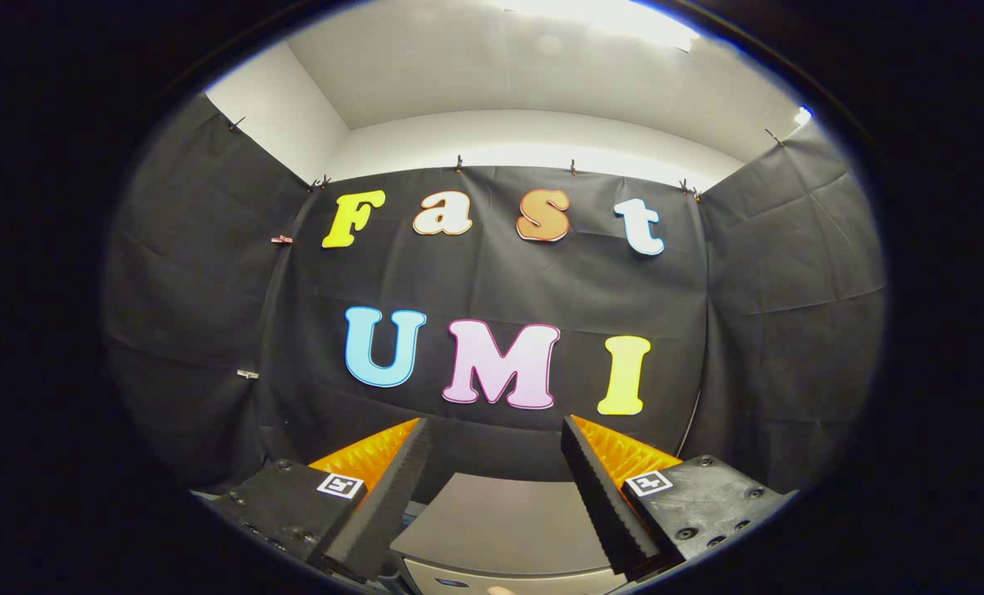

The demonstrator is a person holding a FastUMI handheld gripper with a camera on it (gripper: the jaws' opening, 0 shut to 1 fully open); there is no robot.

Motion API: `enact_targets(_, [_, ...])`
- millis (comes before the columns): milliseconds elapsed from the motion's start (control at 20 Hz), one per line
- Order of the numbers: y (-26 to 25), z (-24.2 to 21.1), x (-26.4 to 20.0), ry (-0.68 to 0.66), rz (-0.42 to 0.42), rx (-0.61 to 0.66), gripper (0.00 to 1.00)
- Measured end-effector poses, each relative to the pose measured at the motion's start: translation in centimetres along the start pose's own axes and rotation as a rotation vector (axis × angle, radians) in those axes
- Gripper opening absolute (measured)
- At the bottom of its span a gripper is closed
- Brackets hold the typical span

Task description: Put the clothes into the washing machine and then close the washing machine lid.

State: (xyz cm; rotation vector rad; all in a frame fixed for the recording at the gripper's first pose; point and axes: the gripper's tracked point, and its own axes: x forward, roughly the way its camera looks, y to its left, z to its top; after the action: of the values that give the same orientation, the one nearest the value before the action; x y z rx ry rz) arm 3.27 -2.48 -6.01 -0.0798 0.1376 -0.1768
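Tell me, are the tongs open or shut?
Open. The tongs hold nothing; their two fingers stand wide apart, with the washing machine's flat grey lid showing between them.

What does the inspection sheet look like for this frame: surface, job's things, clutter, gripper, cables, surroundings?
Surface: a flat grey panel lies below and between the fingers; it may be the washing machine's top or lid, but that cannot be told.
Job's things: no clothes seen; the pale box edge under the grey panel may be the machine's body.
Clutter: nothing seen.
Gripper: the handheld two-finger gripper is raised and aimed at the back wall, jaws wide open, nothing between them.
Cables: a thin dark line hangs down the right corner of the cloth, possibly a cable.
Surroundings: black cloth booth walls clipped along the top, white wall and ceiling above, a bright ceiling light.
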Motion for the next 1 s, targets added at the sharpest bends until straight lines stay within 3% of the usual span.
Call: enact_targets(1000, [-0.7, -0.1, -1.8, 0.014, 0.018, -0.021, 0.98])
